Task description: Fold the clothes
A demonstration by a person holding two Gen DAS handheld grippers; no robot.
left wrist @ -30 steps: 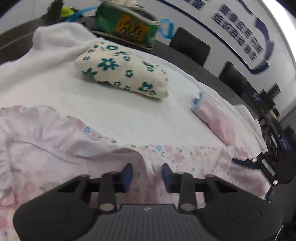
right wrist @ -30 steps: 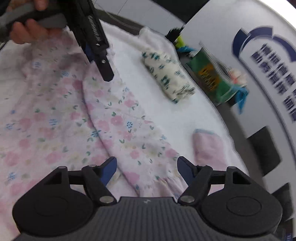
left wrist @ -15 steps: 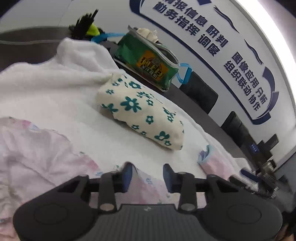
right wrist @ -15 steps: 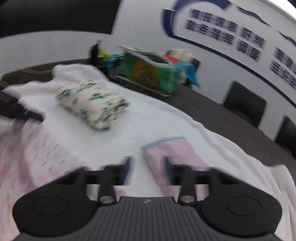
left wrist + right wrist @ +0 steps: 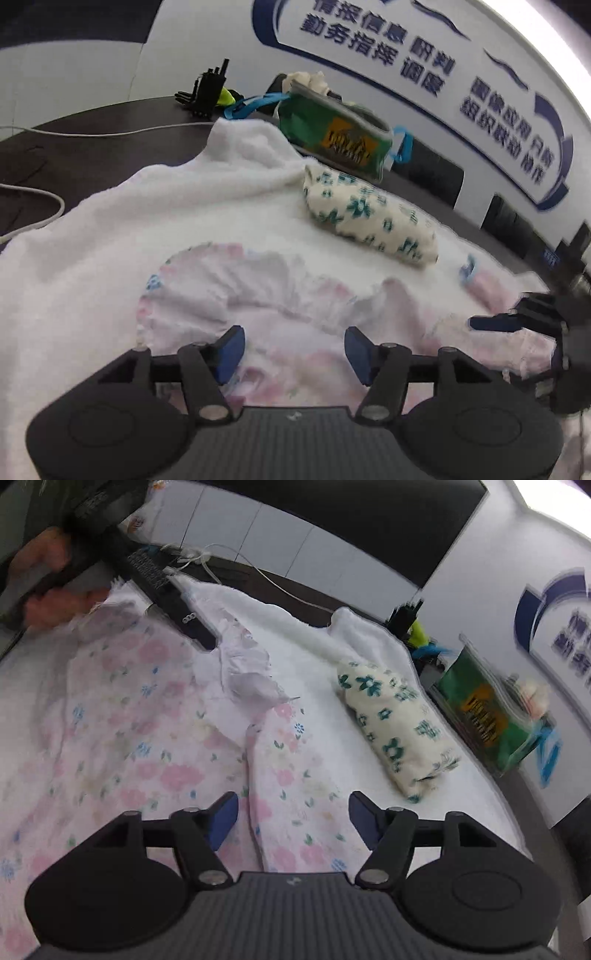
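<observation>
Left gripper (image 5: 293,349): a second ago its jaws stood narrow over the pink floral garment (image 5: 280,295); now they are opening, cloth below but unpinched, so that fold appears released. The garment lies at 6 o'clock on the white towel (image 5: 110,229), a folded green-flowered bundle (image 5: 369,218) at 1 o'clock. Right gripper (image 5: 293,818): jaws closing, apart, straddling a garment edge (image 5: 291,786), likely the next pick-up. At 3 o'clock, green bag (image 5: 484,716): label unreadable. Wall lettering (image 5: 376,40): blue Chinese characters, blurred.
</observation>
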